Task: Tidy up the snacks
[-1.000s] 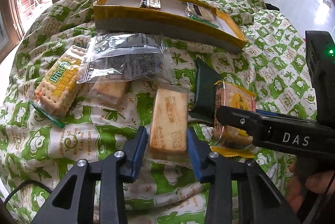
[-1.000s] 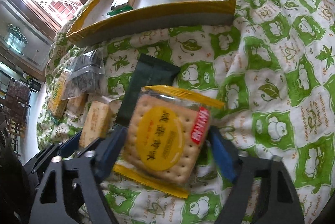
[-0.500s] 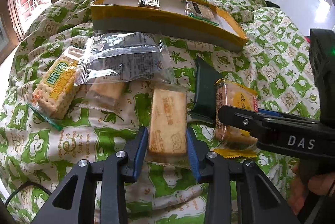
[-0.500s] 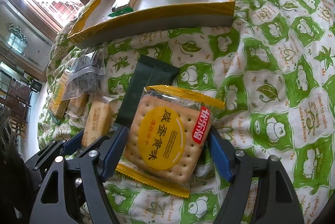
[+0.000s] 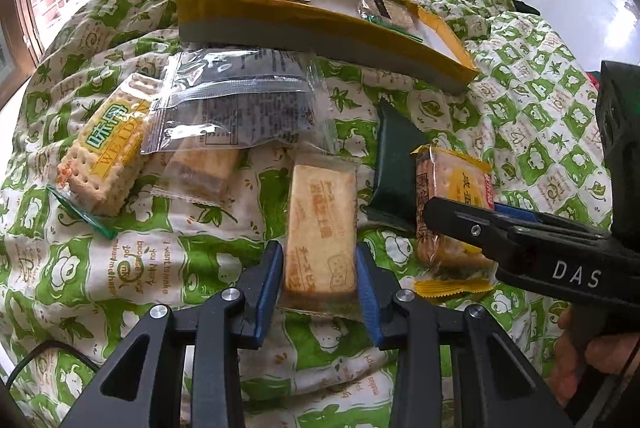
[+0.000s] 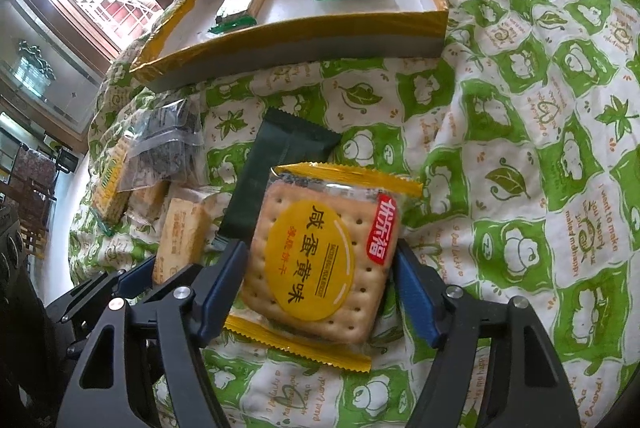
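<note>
The left gripper (image 5: 319,282) jaws pinch a long cracker pack (image 5: 322,228); the right gripper (image 6: 320,282) jaws are closing round a square cracker pack (image 6: 320,260), likely for the tray (image 6: 304,40).

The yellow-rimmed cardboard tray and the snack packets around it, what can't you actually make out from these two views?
- Yellow-rimmed cardboard tray, left wrist view: its near wall hides part of the floor.
- Clear plastic bag with dark print, left wrist view: glare blurs the text, and it covers part of a pale biscuit packet.
- Dark green wrapper, right wrist view: its lower end lies under the yellow-labelled square cracker packet; no label shows.
</note>
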